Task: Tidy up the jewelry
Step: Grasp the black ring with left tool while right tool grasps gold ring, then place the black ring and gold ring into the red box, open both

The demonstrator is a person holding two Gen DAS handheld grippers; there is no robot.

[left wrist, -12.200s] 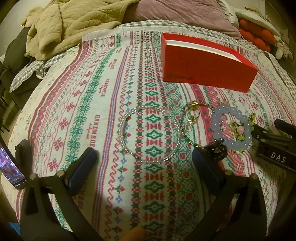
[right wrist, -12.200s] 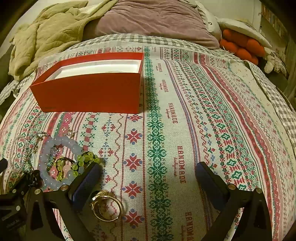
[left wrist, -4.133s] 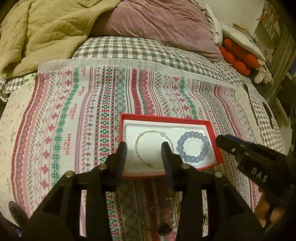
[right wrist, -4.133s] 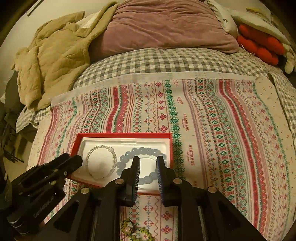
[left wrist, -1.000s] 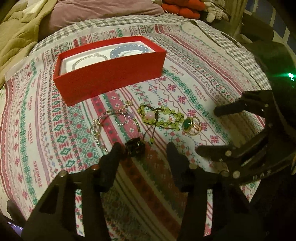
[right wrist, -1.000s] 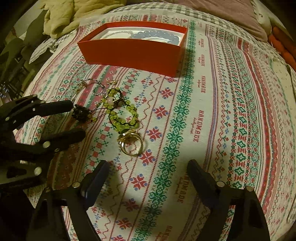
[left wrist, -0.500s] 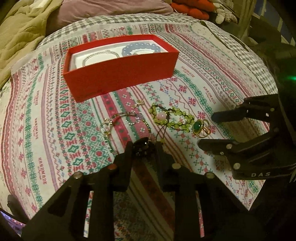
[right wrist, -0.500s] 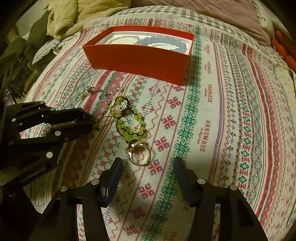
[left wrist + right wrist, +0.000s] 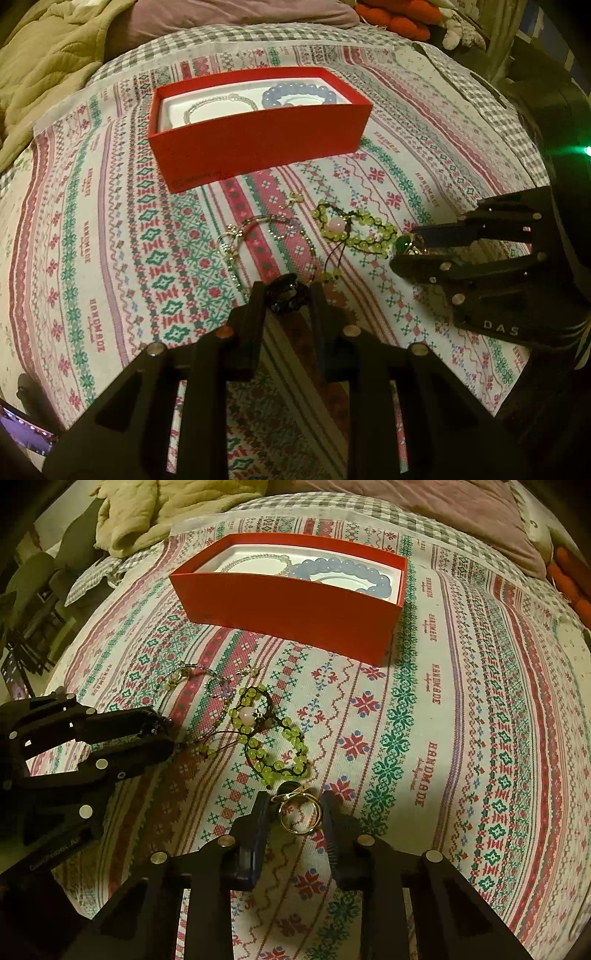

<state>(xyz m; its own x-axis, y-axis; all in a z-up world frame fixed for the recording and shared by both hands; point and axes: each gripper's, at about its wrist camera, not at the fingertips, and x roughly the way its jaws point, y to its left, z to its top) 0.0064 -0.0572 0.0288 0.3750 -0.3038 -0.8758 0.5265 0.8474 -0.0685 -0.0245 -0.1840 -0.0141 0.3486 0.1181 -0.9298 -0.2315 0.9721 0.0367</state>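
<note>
A red box (image 9: 258,136) (image 9: 295,602) on the patterned bedspread holds a clear beaded bracelet (image 9: 218,105) and a blue bead bracelet (image 9: 295,94) (image 9: 347,572). In front of it lie a thin beaded chain (image 9: 258,232) and a green bead bracelet with a pink bead (image 9: 354,229) (image 9: 269,738). My left gripper (image 9: 286,295) is shut on a dark beaded ornament (image 9: 288,293) on the cloth. My right gripper (image 9: 295,812) is shut on a gold ring with a green stone (image 9: 297,812) (image 9: 406,243).
A beige blanket (image 9: 44,55) (image 9: 166,506) and a mauve pillow (image 9: 424,502) lie at the far end of the bed. Orange soft toys (image 9: 399,18) sit far right. A lit phone screen (image 9: 22,432) shows at the lower left edge.
Both grippers have closed: the left onto the dark ornament, the right onto the gold ring. Both moved forward toward the jewelry on the cloth.
</note>
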